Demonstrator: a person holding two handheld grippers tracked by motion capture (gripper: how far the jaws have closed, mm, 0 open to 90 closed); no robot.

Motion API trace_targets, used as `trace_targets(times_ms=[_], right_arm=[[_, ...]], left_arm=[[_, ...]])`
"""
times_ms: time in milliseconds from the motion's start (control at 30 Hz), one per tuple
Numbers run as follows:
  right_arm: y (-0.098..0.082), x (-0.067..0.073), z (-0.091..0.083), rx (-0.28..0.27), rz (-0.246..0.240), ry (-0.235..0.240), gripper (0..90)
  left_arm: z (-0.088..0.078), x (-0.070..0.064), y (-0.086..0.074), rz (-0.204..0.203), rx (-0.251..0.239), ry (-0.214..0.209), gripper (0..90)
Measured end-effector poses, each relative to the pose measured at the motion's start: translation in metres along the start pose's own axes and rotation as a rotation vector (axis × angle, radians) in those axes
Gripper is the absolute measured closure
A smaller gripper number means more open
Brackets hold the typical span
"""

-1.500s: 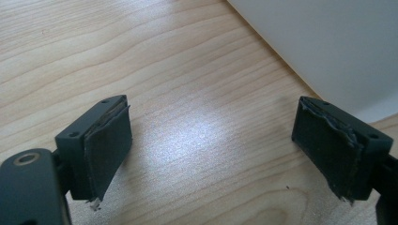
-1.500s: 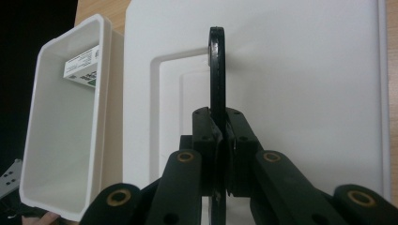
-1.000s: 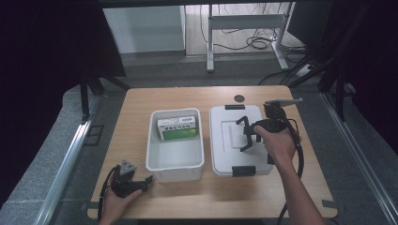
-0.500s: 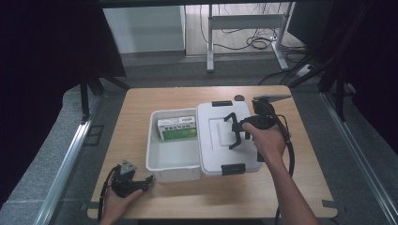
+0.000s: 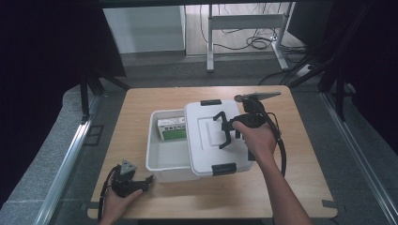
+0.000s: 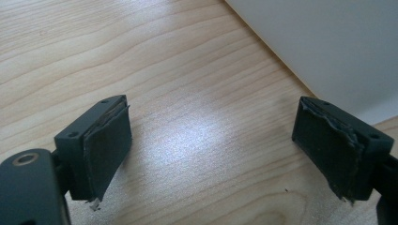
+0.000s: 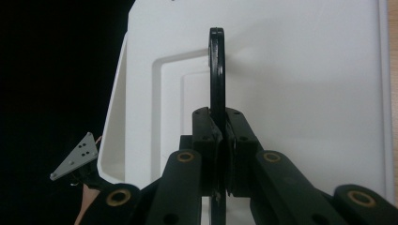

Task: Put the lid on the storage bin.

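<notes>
Bin (image 5: 162, 161) sits mid-bench (image 5: 141, 101). Small box (image 5: 171, 129) lies in the bin, at its far end. Lid (image 5: 206, 140) overlaps the bin's right side, its right part hanging past the rim. Right gripper (image 5: 226, 132) is above the lid, pinching the lid's handle (image 7: 216, 70). Left gripper (image 5: 141, 183) rests at the bench's near left corner, just beside the bin's near wall.
</notes>
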State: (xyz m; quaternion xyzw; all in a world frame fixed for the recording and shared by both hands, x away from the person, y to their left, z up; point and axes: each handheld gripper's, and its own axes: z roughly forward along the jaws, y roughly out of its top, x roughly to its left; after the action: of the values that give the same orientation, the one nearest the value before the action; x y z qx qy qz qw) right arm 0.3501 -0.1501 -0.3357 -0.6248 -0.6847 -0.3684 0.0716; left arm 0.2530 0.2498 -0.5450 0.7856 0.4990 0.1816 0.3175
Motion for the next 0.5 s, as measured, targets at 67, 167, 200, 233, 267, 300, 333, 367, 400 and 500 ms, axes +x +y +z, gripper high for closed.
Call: trace_targets(times_ms=[67, 167, 200, 233, 267, 300, 333, 367, 400, 500], right_arm=[[0.000, 0.002, 0.001, 0.001, -0.001, 0.000, 84.7], [0.001, 0.005, 0.003, 0.003, -0.003, 0.001, 84.7], [0.001, 0.007, 0.003, 0.006, -0.006, 0.001, 84.8], [0.002, 0.008, 0.004, 0.005, -0.005, 0.001, 84.8], [0.002, 0.010, 0.005, 0.005, -0.005, 0.002, 84.7], [0.002, 0.011, 0.005, 0.007, -0.006, 0.002, 84.7], [0.003, 0.012, 0.006, 0.007, -0.007, 0.002, 84.7], [0.003, 0.014, 0.007, 0.006, -0.009, 0.002, 84.7], [0.004, 0.015, 0.007, 0.008, -0.009, 0.004, 84.7], [0.005, 0.020, 0.009, 0.012, -0.010, 0.005, 84.7]], left_arm=[[0.000, 0.000, 0.000, 0.000, 0.000, 0.000, 12.1], [0.000, 0.000, 0.000, 0.000, 0.000, 0.000, 12.0], [0.000, 0.000, 0.000, 0.000, 0.000, -0.001, 12.1], [0.000, 0.000, 0.000, 0.001, 0.000, 0.000, 12.1], [0.000, 0.000, 0.000, 0.000, 0.000, -0.001, 12.0], [0.000, 0.000, 0.000, 0.001, 0.000, 0.000, 12.1], [0.000, 0.000, 0.000, 0.001, 0.000, -0.001, 12.0], [0.000, 0.000, 0.000, 0.001, 0.000, -0.001, 12.0], [0.000, 0.000, 0.000, 0.001, 0.000, -0.001, 12.0], [0.000, 0.000, 0.000, 0.001, 0.000, -0.001, 12.0]])
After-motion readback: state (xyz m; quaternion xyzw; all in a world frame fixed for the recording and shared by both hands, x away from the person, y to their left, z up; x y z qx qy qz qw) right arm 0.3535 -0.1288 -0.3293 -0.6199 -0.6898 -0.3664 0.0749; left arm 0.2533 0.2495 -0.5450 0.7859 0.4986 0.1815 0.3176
